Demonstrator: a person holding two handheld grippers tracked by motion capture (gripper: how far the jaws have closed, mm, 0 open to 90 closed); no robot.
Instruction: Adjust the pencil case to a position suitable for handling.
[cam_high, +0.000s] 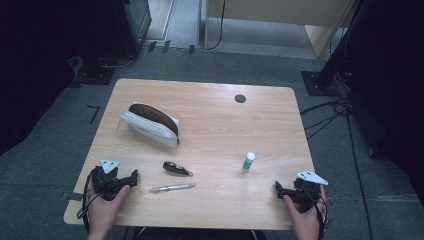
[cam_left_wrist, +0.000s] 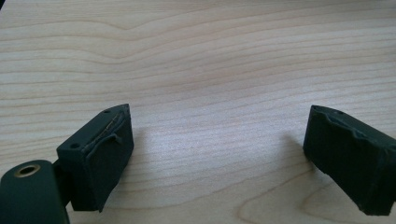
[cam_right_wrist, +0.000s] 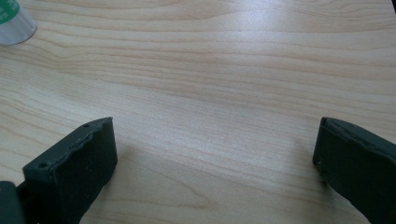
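Table (cam_high: 210, 115) — light wood top with rounded corners and a dark round grommet (cam_high: 240, 98) near the far edge, standing on grey carpet.

Pencil case (cam_high: 150, 125) — white with a dark open top, lying on its side on the far left part of the table, angled.

Left gripper (cam_high: 131, 178) — held in the person's left hand (cam_high: 107, 202) at the near left edge, resting on the table. In the left gripper view (cam_left_wrist: 215, 144) its jaws stand wide apart over bare wood, nothing between them.

Right gripper (cam_high: 278, 187) — held in the right hand (cam_high: 302, 215) at the near right corner. In the right gripper view (cam_right_wrist: 215, 154) its jaws are likewise spread wide and empty.

Pen (cam_high: 172, 188) — clear-bodied, lying flat near the front edge, just right of the left gripper.

Dark object (cam_high: 176, 168) — small, oblong, lying just beyond the pen; its kind cannot be told.

Glue stick (cam_high: 248, 161) — white with green band, upright, right of centre, well apart from the right gripper; its base shows at the top left corner of the right gripper view (cam_right_wrist: 11, 23).
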